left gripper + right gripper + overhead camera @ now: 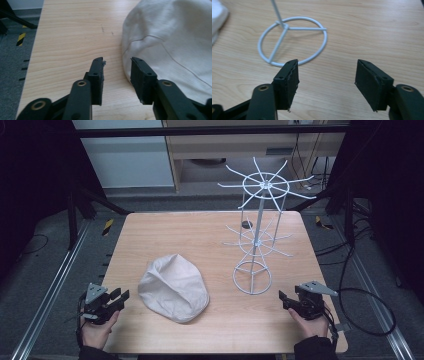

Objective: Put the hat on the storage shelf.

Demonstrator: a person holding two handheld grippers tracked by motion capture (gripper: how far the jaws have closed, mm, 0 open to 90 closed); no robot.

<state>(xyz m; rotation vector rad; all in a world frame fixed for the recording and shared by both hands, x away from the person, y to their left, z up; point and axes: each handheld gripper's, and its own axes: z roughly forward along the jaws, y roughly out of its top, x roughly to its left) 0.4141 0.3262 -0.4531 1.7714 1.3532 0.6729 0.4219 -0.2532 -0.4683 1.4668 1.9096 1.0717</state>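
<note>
A cream cloth cap (173, 287) lies flat on the wooden table (200, 240), left of centre. A white wire rack (260, 230) with spoked arms stands upright to its right, on a ring base (252, 278). My left gripper (121, 298) rests at the table's front left, open, just left of the cap (170, 42), with nothing between its jaws. At the front right my right gripper (284, 299) is open and empty. The rack's ring base (292, 40) lies a short way ahead of it.
A small dark round object (247, 224) sits on the table behind the rack. Metal rails (55, 285) run along the floor on both sides. Cables (367, 320) trail on the floor at the right. Bare wood stretches across the table's back left.
</note>
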